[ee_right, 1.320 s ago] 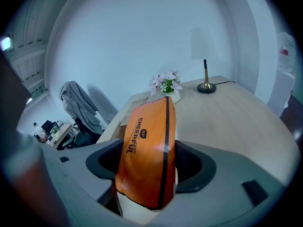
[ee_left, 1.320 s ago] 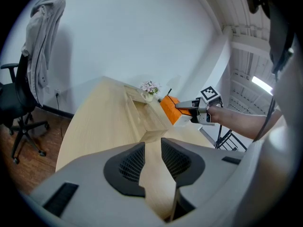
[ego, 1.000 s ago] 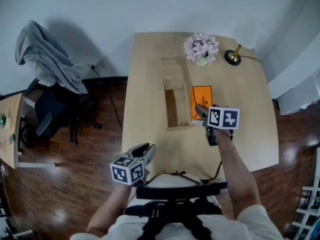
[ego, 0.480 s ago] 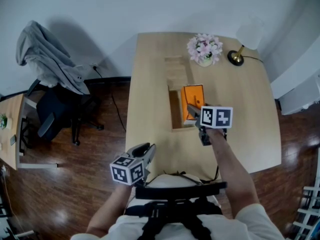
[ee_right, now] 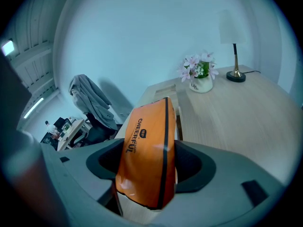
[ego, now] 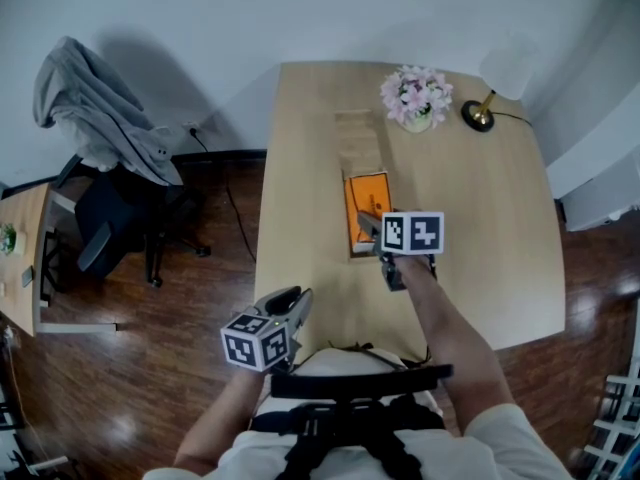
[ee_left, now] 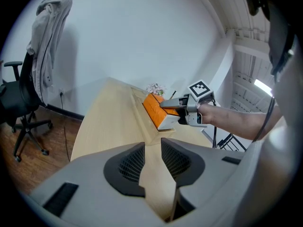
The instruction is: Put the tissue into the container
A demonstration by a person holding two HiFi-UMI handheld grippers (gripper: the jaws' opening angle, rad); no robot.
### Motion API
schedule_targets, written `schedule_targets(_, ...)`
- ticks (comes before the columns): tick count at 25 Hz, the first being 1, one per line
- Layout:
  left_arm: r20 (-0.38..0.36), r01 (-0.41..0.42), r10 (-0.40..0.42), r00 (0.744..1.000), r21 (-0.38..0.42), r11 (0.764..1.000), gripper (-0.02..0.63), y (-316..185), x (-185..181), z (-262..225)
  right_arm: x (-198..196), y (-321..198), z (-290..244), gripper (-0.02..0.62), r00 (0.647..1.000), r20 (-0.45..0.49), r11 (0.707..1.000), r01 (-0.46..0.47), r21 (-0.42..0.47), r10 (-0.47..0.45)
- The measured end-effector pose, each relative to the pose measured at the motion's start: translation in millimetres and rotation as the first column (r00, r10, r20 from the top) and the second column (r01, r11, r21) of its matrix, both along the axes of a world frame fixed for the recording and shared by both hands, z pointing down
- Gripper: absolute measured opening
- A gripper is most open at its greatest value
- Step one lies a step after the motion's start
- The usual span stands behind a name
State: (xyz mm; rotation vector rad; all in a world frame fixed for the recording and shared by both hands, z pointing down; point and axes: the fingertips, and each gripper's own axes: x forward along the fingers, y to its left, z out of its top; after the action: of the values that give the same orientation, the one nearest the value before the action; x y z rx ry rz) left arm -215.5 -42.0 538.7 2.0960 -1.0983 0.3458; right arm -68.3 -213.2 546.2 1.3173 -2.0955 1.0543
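The right claw is clenched on the orange tissue pack; in the right gripper view the pack stands upright between the two jaws and fills the gap, so the grip looks firm. What has just changed is the place of this pack. A second ago it was hanging over the bare desk, beside the long wooden container. Now the claw has carried it sideways and a little lower, and the container lies directly under the claw and stretches away in front of it. In the left gripper view the lower end of the pack seems to be at the rim of the near end of the container, with the pack leaning, but I cannot tell if it already touches the bottom. The left claw has stayed where it was, near the front edge of the desk and well behind the right claw. Its jaws stand slightly apart with nothing between them, only the wood of the desk shows there. For the task, this means the carrying part looks nearly finished. In my judgement the pack must still go down into the container and then be let go. As the pack leans, it may catch on the wall of the container on the way down.
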Motion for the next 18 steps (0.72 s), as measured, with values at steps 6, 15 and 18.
schedule_targets(6,0.003,0.006,-0.006,1.0,-0.001,1.0,0.11,0,-2,1,-4,-1,30,0.324,0.999,-0.043,0.998,-0.013,-0.068,0.01)
schedule_targets(15,0.006,0.003,-0.003,1.0,0.0,1.0,0.11,1,-3,1,-13,-6,37,0.336,0.995,-0.103,0.999,0.017,-0.039,-0.021)
schedule_targets(18,0.007,-0.001,0.001,1.0,0.001,1.0,0.11,2,-3,-1,-17,-3,36,0.356,0.996,-0.082,0.999,0.026,-0.038,-0.029)
